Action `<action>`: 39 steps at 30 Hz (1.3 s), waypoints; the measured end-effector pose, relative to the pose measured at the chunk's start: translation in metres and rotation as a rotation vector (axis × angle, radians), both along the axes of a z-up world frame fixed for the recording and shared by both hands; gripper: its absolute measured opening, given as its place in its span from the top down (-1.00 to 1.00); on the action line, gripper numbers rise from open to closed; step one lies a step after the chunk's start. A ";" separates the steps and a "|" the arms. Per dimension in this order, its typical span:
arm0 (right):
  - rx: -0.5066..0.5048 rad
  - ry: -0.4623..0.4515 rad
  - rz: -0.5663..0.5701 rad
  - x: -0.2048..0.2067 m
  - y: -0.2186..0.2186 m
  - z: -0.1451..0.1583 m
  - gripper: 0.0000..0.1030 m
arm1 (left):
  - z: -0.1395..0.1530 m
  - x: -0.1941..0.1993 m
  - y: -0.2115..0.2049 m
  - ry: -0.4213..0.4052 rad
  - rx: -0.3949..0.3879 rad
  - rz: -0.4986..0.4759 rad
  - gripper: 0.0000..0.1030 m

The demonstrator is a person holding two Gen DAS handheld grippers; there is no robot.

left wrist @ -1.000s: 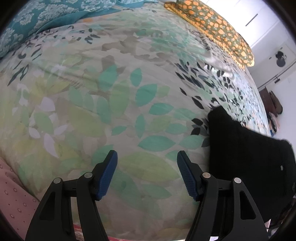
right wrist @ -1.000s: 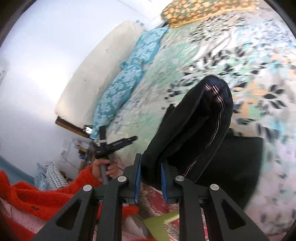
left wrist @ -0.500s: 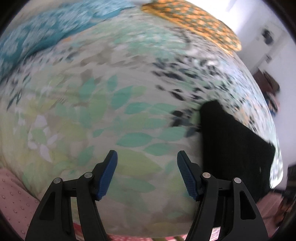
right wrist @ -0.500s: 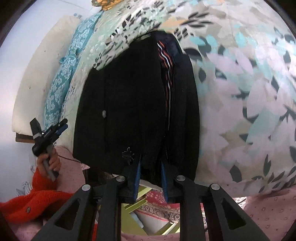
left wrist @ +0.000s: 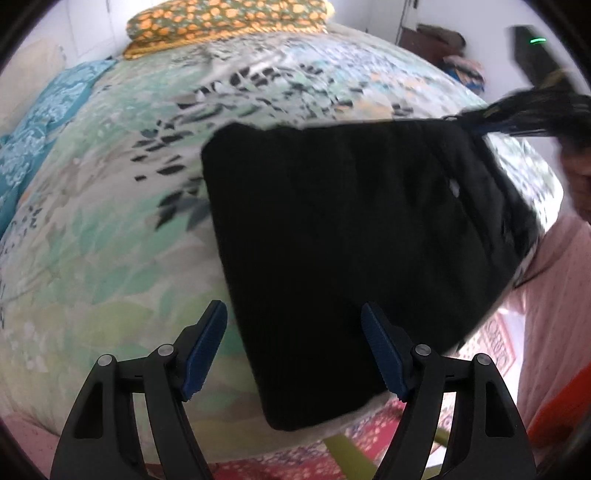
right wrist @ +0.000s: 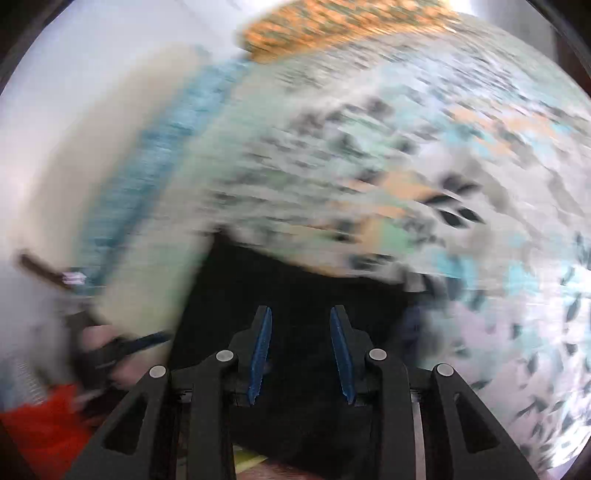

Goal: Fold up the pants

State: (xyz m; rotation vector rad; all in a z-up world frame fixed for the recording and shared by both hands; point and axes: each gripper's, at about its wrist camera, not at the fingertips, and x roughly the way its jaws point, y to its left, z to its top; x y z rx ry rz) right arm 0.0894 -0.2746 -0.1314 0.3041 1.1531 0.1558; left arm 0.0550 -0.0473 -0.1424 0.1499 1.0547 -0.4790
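Left wrist view | we log left gripper (left wrist: pixel 293 347): empty, jaws just widening, poised above black pants (left wrist: pixel 351 240) to take near edge | right gripper (left wrist: pixel 476 127): far-right corner, jaws just narrowing, grasp unclear.

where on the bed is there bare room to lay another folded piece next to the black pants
Free: the wide stretch of leaf-print bedspread between the black pants, the blue pillow and the orange pillow. Crowded: the near right edge, where the pants reach the bed's edge and the right gripper works.
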 end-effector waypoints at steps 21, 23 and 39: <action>-0.111 0.217 0.148 -0.109 0.065 -0.037 0.49 | 0.004 -0.007 -0.003 0.013 0.079 0.032 -0.64; -0.117 0.186 0.184 -0.110 0.073 -0.027 0.43 | 0.009 -0.006 0.000 0.009 0.079 0.047 -0.64; 0.150 0.037 -0.067 -0.069 -0.041 -0.021 -0.87 | -0.034 0.072 0.066 0.330 -0.269 0.229 -0.86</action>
